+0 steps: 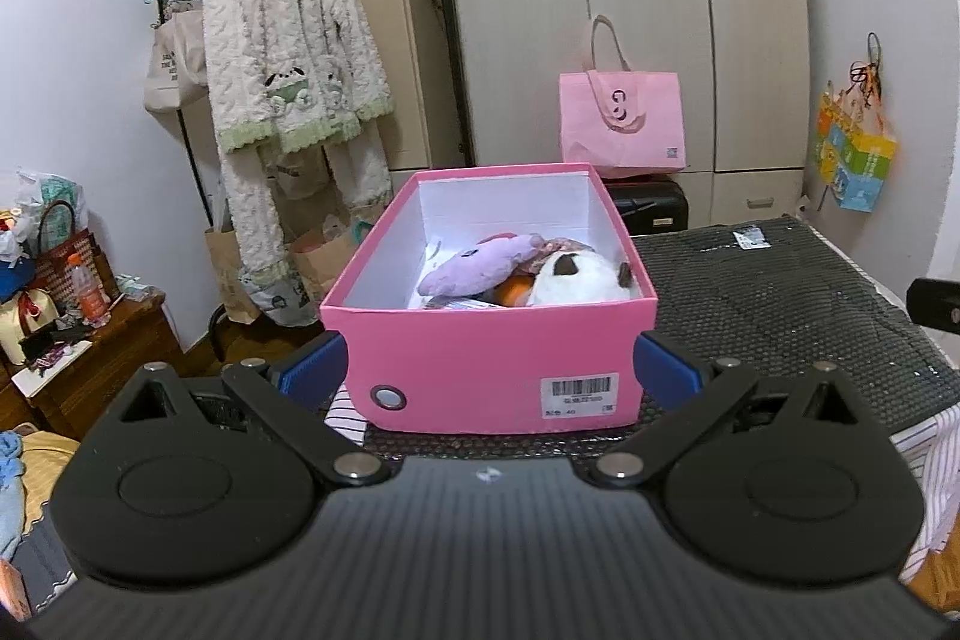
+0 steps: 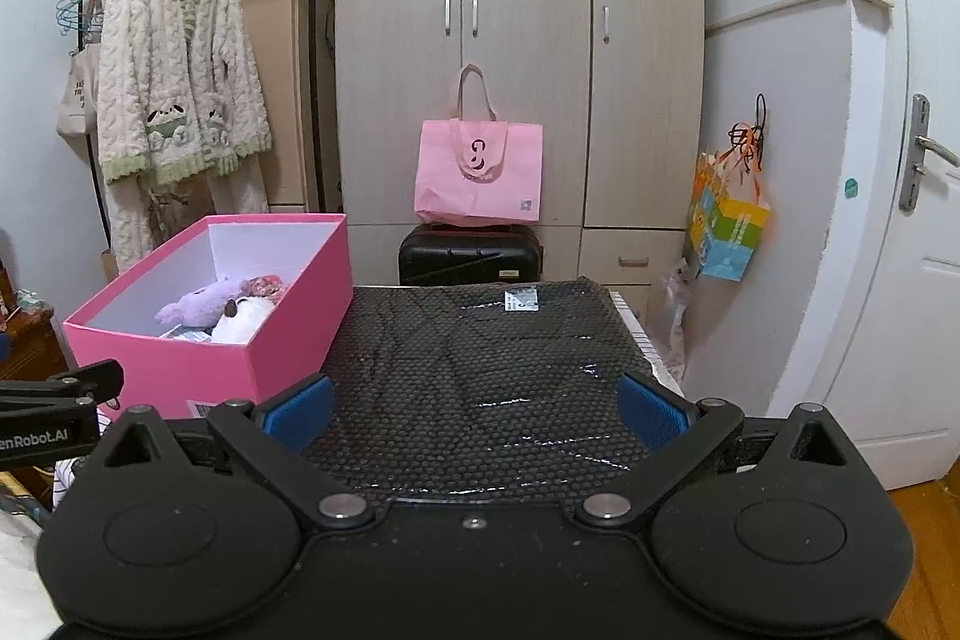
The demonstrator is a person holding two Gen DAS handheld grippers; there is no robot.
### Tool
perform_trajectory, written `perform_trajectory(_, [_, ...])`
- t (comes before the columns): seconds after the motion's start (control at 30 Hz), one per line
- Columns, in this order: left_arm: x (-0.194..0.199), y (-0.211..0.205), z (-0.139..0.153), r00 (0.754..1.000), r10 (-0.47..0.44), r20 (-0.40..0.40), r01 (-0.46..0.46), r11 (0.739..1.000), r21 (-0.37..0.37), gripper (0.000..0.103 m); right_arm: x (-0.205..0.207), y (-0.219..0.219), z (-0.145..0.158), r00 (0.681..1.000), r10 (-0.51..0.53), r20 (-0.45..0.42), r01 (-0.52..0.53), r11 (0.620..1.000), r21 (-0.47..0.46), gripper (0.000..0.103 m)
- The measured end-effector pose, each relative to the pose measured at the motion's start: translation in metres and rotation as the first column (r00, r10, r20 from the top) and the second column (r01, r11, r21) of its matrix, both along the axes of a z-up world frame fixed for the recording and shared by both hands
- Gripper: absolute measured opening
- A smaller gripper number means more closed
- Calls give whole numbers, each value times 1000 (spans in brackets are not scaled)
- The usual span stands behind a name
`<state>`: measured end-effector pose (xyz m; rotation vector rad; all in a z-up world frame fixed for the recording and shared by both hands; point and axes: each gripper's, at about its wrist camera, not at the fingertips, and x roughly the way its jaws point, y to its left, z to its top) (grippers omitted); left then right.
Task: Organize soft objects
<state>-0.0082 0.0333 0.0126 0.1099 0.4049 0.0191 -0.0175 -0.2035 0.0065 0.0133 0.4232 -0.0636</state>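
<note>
A pink box [image 1: 456, 358] stands open on the black dotted mat [image 1: 780, 304]. Inside lie a purple plush [image 1: 480, 262], a white plush with brown patches [image 1: 576, 280], something orange and some floral fabric. My left gripper [image 1: 489, 370] is open, its blue pads to either side of the box's near end; contact cannot be told. In the right wrist view the pink box [image 2: 204, 364] sits at the left with the purple plush [image 2: 198, 307] and white plush [image 2: 240, 325] in it. My right gripper [image 2: 474, 412] is open over the bare mat [image 2: 480, 358], holding nothing.
A wardrobe [image 2: 516, 40] stands behind, with a pink tote bag [image 2: 480, 172] on a black suitcase [image 2: 471, 253]. A fluffy robe [image 1: 288, 52] hangs on a rack at left. A cluttered wooden side table [image 1: 78, 340] is at far left. A door [image 2: 900, 250] is at right.
</note>
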Motion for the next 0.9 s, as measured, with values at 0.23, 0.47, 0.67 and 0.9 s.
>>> perform_trajectory(0.23, [2,1,-2,1000,15,-10,-15,1000,6,103,1,5,-2,1000,12,-1,-12,1000,-9,102])
perform_trajectory(0.47, [2,1,-3,1000,9,-17,-9,1000,2,103,-1,7,-2,1000,12,4,-12,1000,-13,102])
perform_trajectory(0.67, [3,2,-4,1000,12,-20,-12,1000,4,103,-1,6,-3,1000,13,2,-13,1000,-18,102])
perform_trajectory(0.9, [0,1,-4,1000,19,-6,-19,1000,16,103,0,5,-3,1000,13,0,-13,1000,-19,102])
